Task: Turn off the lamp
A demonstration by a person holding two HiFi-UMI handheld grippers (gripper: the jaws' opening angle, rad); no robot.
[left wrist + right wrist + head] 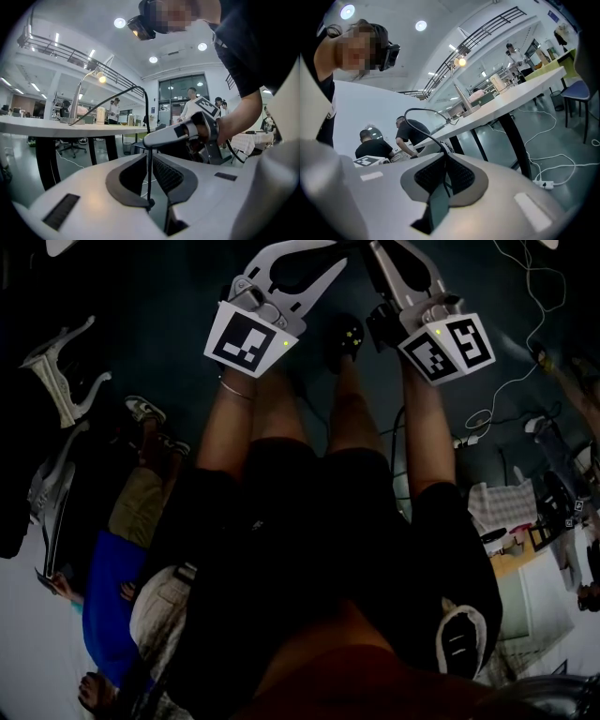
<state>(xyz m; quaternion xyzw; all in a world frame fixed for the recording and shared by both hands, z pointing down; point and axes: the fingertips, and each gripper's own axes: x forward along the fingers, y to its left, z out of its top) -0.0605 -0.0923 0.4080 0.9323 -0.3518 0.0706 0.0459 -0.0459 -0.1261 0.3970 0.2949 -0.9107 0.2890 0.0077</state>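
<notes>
The desk lamp [101,77] stands lit on the white table [47,126], and its glowing head [461,61] also shows in the right gripper view. Its black cable [140,91] arcs off the table edge and hangs down in front of it. My right gripper [444,157] is shut on this cable [417,115]; from the left gripper view I see it [147,139] pinching the cable higher up. My left gripper [149,157] sits just below, its pads closed against the same cable. Both grippers [339,261] [370,249] point away from the person, close together.
A black table leg [44,159] stands to the left, also seen as a leg [515,140] at the right. A power strip [543,184] and white cords lie on the floor. Several people stand or sit in the background, with office chairs [70,145].
</notes>
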